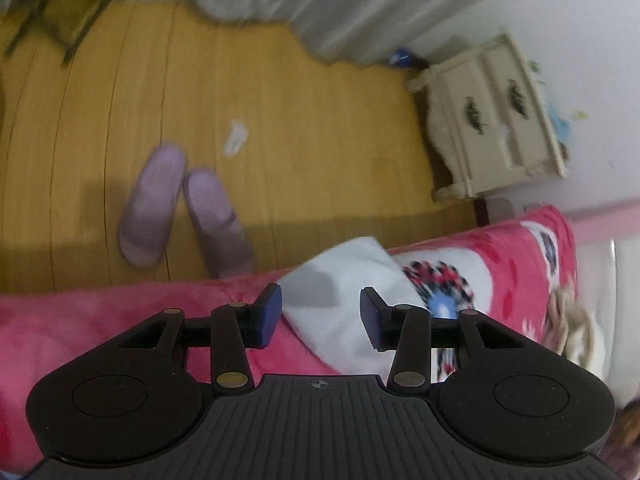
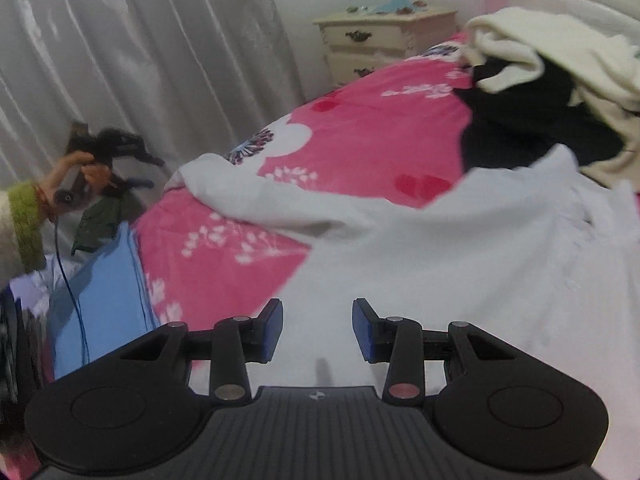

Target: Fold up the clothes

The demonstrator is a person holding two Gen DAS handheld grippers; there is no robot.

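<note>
On the bed [image 2: 360, 128], over its pink cover, a white garment [image 2: 460, 248] lies spread, one corner at the bed's edge. Both the left hand-held gripper [image 1: 321, 312] and the right hand-held gripper [image 2: 317, 330] hover above it, spread, pinching nothing.

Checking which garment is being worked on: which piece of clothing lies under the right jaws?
The white garment, spread flat; the black garment and cream sweater are piled farther back.
</note>
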